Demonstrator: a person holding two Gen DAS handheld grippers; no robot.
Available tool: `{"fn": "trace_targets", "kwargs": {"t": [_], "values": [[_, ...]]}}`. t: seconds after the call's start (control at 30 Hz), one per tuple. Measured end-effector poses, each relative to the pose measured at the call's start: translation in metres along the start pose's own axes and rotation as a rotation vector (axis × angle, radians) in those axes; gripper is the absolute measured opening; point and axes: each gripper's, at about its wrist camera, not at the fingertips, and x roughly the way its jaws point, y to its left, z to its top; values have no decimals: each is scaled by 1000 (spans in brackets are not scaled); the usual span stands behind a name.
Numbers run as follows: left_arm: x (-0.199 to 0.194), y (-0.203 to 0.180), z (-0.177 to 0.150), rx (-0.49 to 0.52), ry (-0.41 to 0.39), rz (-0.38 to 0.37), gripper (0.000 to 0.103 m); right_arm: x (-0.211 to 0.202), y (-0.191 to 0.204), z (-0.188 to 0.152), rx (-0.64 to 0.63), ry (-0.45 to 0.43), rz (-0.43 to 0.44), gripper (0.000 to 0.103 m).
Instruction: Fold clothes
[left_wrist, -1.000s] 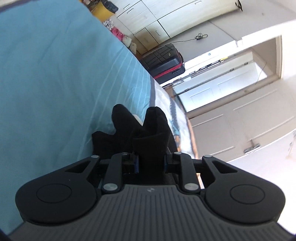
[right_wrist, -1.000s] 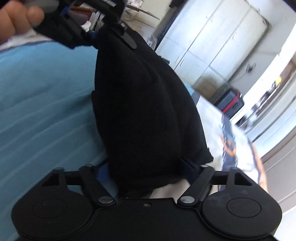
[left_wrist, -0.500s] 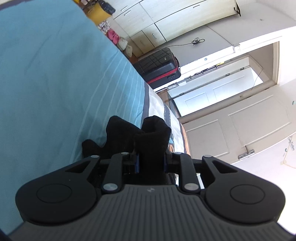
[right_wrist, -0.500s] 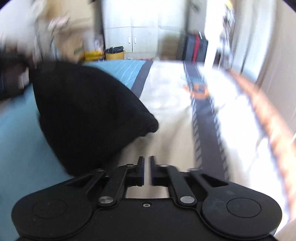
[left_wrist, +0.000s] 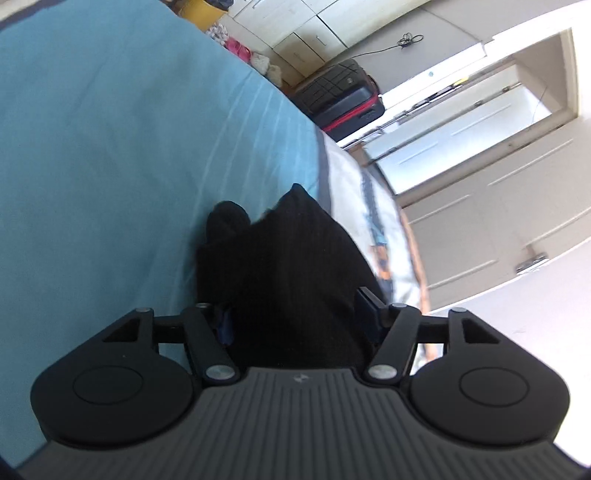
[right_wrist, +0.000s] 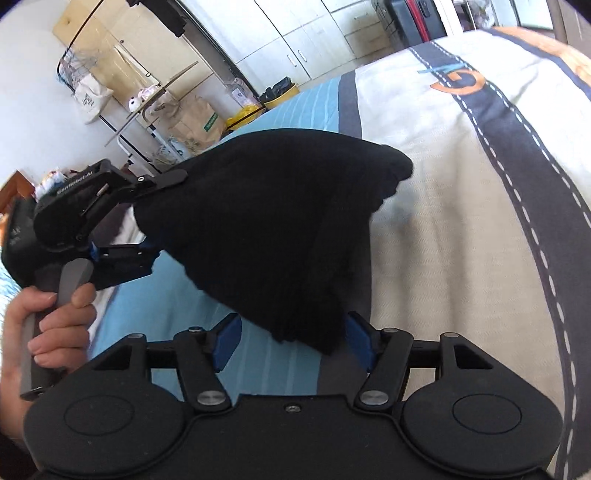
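A black knitted garment (right_wrist: 280, 229) lies bunched on the bed, over the seam between the blue sheet and the cream cover. My left gripper (left_wrist: 299, 317) is open, its jaws spread wide with the garment (left_wrist: 291, 273) lying loose between them. In the right wrist view the left gripper (right_wrist: 147, 218) shows at the garment's left end, held by a hand. My right gripper (right_wrist: 291, 339) is open, blue pads wide apart, with the garment's near edge hanging between them, not pinched.
The bed has a blue striped sheet (left_wrist: 110, 147) and a cream cover with dark bands (right_wrist: 461, 184). A black suitcase (left_wrist: 340, 99) stands on the floor by white wardrobes. A rack with bags (right_wrist: 147, 99) stands beyond the bed.
My left gripper was shut on the garment and has opened wide. My right gripper, shut and empty half a second ago, has opened and swung back to the garment's near edge.
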Motion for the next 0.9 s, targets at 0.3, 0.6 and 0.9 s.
{"fn": "trace_targets", "kwargs": {"t": [0.3, 0.6, 0.9], "values": [[-4, 14, 0, -267, 18, -322, 22, -13, 25, -16, -100, -6, 93, 66], [-26, -5, -23, -321, -18, -438, 22, 6, 1, -29, 390, -74, 360, 78], [-37, -18, -17, -259, -59, -564, 22, 17, -4, -27, 569, -231, 443, 88]]}}
